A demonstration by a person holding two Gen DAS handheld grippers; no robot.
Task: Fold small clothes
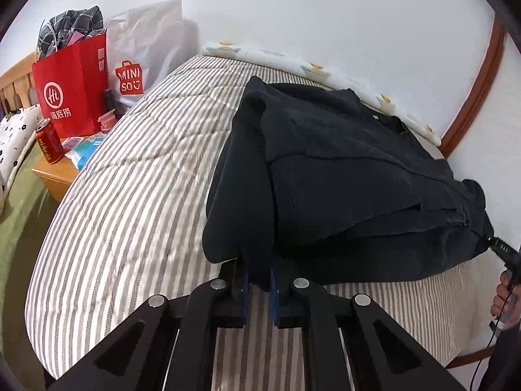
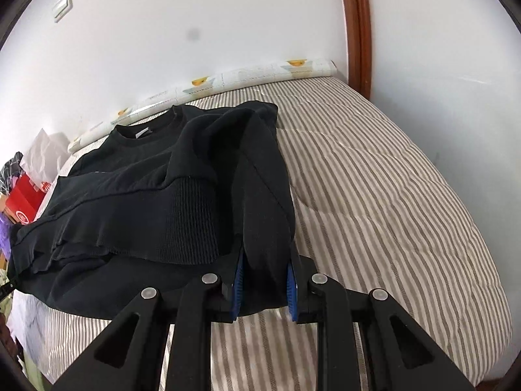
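Left wrist view showed a white bag reading "MINISO"; left gripper and right gripper each pinched the black sweater, fingertips hidden by cloth.

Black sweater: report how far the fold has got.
Done: the sleeves of the sweater already lie folded in over the body, a ribbed cuff on top. In hand: the left gripper and right gripper each pinch a hem corner, lifted off the striped bed. Left: carrying the hem up toward the collar and flattening.
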